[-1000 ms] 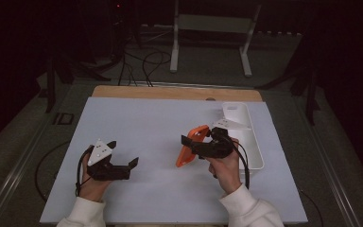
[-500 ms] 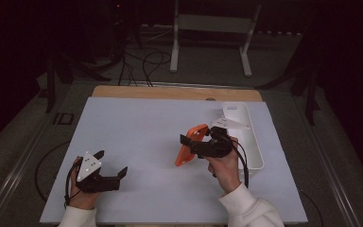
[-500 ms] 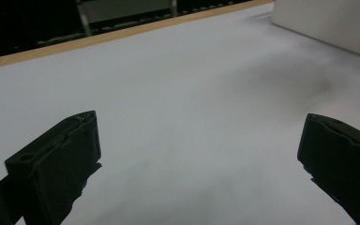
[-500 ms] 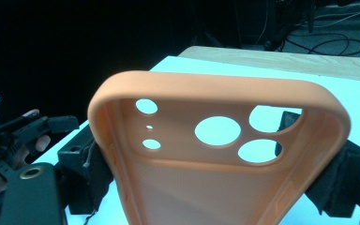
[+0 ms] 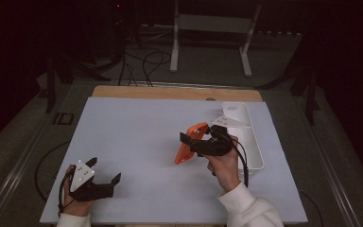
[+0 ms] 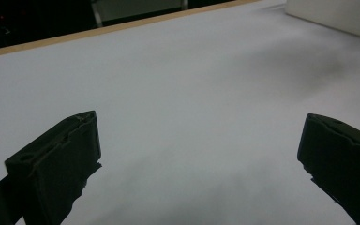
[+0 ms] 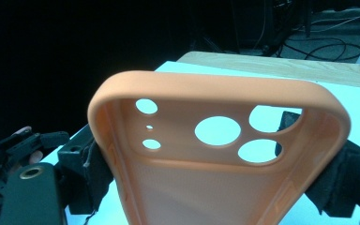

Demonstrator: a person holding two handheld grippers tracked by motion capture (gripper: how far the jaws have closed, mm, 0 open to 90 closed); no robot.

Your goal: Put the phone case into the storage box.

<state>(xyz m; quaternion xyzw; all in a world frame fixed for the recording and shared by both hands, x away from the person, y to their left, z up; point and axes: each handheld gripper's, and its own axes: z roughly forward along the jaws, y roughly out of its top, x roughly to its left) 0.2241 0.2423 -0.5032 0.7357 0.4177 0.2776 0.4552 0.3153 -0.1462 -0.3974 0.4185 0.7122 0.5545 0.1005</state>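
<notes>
An orange phone case (image 5: 187, 144) with round camera holes stands tilted on its lower edge near the middle right of the white table. My right gripper (image 5: 194, 144) is shut on it, a jaw on each long side. In the right gripper view the case (image 7: 206, 187) faces me with its hollow inside, and the right gripper (image 7: 215, 180) clamps it from both sides. My left gripper (image 5: 105, 170) rests open near the front left corner, holding nothing. The left gripper view has the left gripper (image 6: 197, 154) with its jaws wide apart over bare table.
A long white tray (image 5: 254, 146) lies just right of the right hand, and its wall (image 6: 337, 14) is in the far corner of the left gripper view. A wooden strip (image 5: 170, 92) edges the table's far side. A metal stand (image 5: 212, 28) and cables sit on the floor beyond.
The left hand and its open gripper have drawn back toward the front left corner of the table. The right gripper and the orange case have barely moved.
</notes>
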